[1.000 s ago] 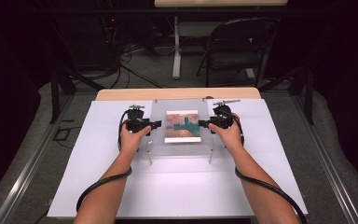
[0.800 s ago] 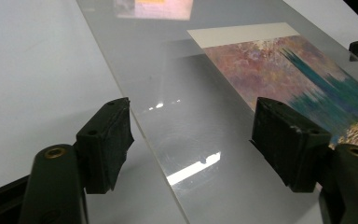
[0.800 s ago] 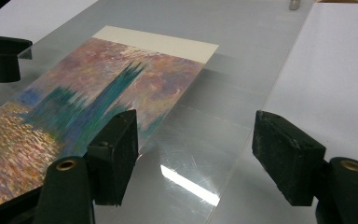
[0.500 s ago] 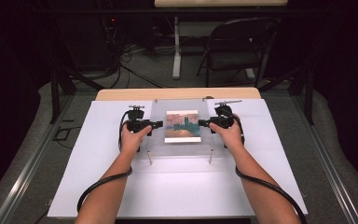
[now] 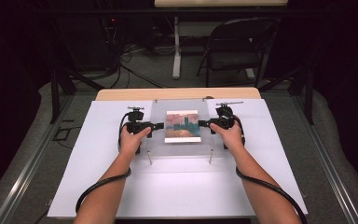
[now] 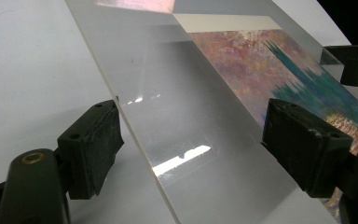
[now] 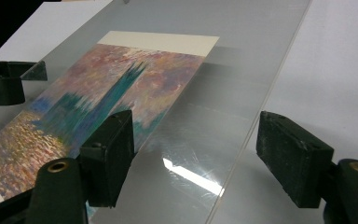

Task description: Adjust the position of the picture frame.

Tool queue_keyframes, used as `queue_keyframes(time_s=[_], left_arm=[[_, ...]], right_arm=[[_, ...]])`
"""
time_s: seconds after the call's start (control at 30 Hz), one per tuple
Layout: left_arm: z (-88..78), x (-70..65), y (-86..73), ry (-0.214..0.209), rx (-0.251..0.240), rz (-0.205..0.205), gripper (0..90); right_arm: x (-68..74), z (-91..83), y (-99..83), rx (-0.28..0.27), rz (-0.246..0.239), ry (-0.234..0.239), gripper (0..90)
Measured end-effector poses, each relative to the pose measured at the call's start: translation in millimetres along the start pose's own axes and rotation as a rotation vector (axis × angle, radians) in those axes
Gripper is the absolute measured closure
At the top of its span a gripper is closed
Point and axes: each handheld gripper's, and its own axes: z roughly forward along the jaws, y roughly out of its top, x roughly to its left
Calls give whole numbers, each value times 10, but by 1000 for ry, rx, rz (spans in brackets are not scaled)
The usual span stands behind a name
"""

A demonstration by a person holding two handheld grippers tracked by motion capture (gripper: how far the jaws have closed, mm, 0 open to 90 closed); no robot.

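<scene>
Clear acrylic sheet (image 5: pixel 182 125) over the painted print (image 5: pixel 182 126), a gripper standing at each side edge.

The sheet sits raised on short pegs above the white table (image 5: pixel 177 186), mid-table, with the print showing through its middle. Both forearms reach in from the near edge, hands wrapped round the gripper bodies, wrists level, each gripper pointing inward at the sheet. Left gripper (image 5: pixel 157 125) is at the sheet's left edge; in the left gripper view (image 6: pixel 191 149) that edge runs between the jaws, which have just been opening and stand wide, pads clear of the plastic. Right gripper (image 5: pixel 203 123) mirrors it at the right edge; in the right gripper view (image 7: pixel 193 156) its jaws have also just been opening, straddling the edge without pressing on it.
</scene>
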Motion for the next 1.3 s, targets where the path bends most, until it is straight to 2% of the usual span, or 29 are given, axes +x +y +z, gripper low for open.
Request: queue_keyframes(time_s=[0.33,0.47,0.67,0.83,1.3], left_arm=[[9,4,4,-2,-1,-2,197],[10,3,7,1,1,-2,197],[14,10,4,-3,-4,1,196],[14,9,13,-4,3,2,195],[12,20,29,-3,3,9,203]], right_arm=[[-21,2,-8,8,38,19,272],[-47,19,-25,20,81,62,272],[-6,36,-9,37,73,48,249],[-3,46,-15,26,75,49,248],[-20,31,-2,30,66,55,272]])
